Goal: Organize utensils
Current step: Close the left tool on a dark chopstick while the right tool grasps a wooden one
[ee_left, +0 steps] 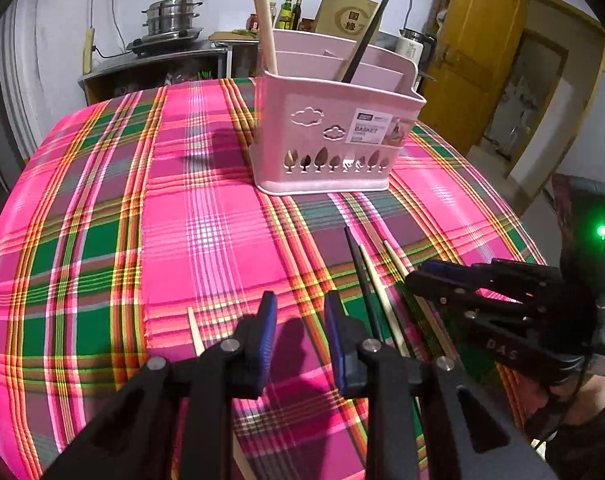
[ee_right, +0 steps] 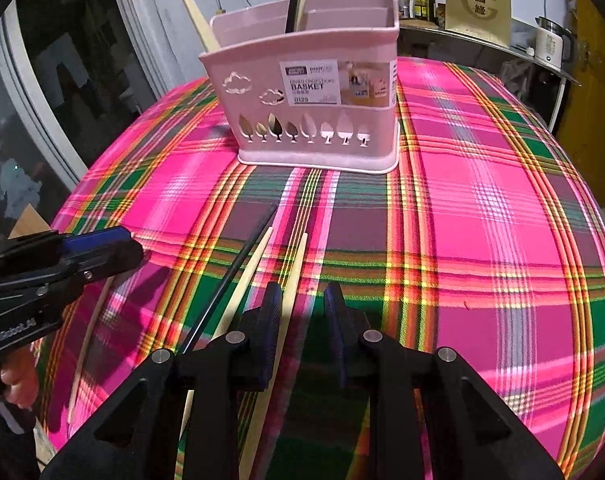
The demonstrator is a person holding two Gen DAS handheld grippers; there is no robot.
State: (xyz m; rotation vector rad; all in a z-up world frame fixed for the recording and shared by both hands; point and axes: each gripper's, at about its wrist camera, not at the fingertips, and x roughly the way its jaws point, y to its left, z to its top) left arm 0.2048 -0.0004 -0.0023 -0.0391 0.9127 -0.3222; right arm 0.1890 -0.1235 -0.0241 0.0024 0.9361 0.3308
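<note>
Plaid pink cloth covers the table (ee_left: pixel 102 200). My left claw (ee_left: pixel 300 320) and right claw (ee_right: pixel 302 308) both hover partly open and empty, angled down at loose chopsticks (ee_right: pixel 258 256) lying flat nearby, probably the next pickup. Beyond stands the pink basket (ee_right: pixel 302 120), already holding pale chopsticks and a black one upright.
</note>
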